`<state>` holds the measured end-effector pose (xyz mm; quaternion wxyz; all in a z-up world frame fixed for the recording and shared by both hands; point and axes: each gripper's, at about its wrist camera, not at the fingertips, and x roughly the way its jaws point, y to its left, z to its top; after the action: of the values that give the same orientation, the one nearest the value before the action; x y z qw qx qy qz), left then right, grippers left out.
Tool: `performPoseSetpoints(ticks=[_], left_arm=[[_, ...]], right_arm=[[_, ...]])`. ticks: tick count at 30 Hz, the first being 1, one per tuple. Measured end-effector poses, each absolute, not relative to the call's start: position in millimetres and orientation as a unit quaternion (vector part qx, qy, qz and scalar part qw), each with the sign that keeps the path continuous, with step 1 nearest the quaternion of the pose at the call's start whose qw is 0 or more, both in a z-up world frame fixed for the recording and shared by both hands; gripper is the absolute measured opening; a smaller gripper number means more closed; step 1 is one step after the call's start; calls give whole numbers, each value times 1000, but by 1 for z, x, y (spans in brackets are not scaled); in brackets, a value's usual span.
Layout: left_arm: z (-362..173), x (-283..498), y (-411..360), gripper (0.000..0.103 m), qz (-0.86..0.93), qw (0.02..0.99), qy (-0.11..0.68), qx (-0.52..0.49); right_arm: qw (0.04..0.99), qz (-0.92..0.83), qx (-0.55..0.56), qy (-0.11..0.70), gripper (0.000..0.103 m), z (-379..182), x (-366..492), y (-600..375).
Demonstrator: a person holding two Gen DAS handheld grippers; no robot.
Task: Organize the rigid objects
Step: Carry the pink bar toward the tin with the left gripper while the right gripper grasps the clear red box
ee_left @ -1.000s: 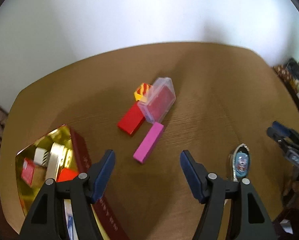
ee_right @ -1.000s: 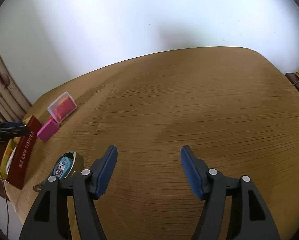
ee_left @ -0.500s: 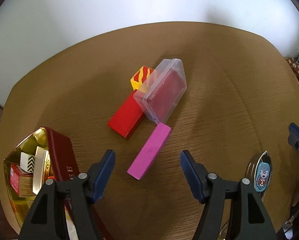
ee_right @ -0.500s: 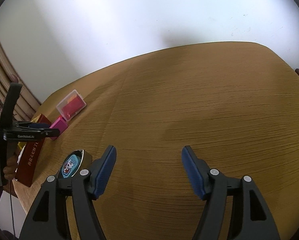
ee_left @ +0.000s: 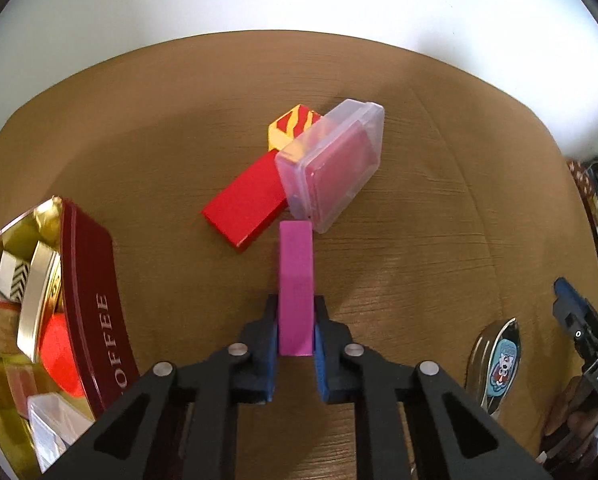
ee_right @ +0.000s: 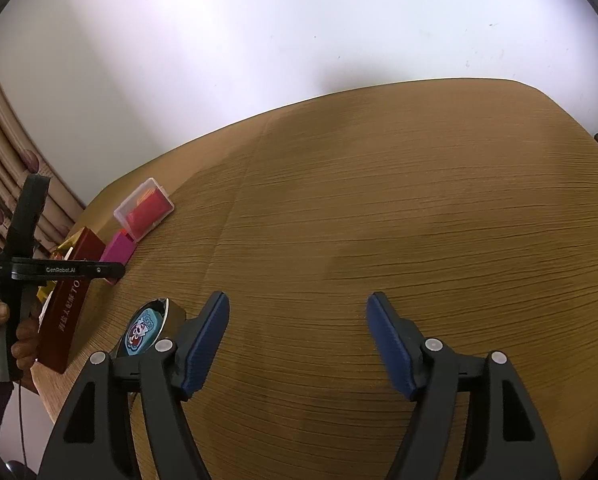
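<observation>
My left gripper (ee_left: 295,322) is shut on the near end of a pink block (ee_left: 295,276), which points away from me on the brown table (ee_left: 439,220). Just beyond it lie a red block (ee_left: 245,208), a clear plastic box (ee_left: 333,168) with a red item inside, and a yellow-red striped block (ee_left: 293,126). An open dark red tin (ee_left: 95,304) with gold inside stands at the left, holding several small boxes. My right gripper (ee_right: 297,336) is open and empty above bare table. The pink block (ee_right: 118,247) and clear box (ee_right: 145,209) also show far left in the right wrist view.
A small round tin with a cartoon lid (ee_left: 499,360) lies at the right, also in the right wrist view (ee_right: 143,330) beside my right gripper's left finger. The red tin (ee_right: 69,300) sits at the table's left edge. A white wall lies behind the table.
My left gripper moved forward and closed on the pink block, which now points straight away instead of lying slanted. My right gripper stayed open and shifted only slightly.
</observation>
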<state>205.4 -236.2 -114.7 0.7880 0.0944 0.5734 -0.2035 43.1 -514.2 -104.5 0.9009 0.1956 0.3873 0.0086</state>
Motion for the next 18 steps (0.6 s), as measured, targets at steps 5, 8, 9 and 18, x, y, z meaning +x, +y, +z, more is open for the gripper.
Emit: performPoseSetpoints(ticks=[5,8,9,18], left_arm=[[-108,185,-221,15,-209,801,557,65],[-99,166,-218,15,-214,813,537,65],[-97,159,-216,15,-212,818,531,66],[-80,123,-196,15,-220,827,517,27]], right_arm=[[900,9,195,389,70,-105,44,-514],[900,8,194,389,70,-105,44,-514],[900,8,194,390,70,-105,44,-513],[902,39,186,387,70,-98,50,-508]])
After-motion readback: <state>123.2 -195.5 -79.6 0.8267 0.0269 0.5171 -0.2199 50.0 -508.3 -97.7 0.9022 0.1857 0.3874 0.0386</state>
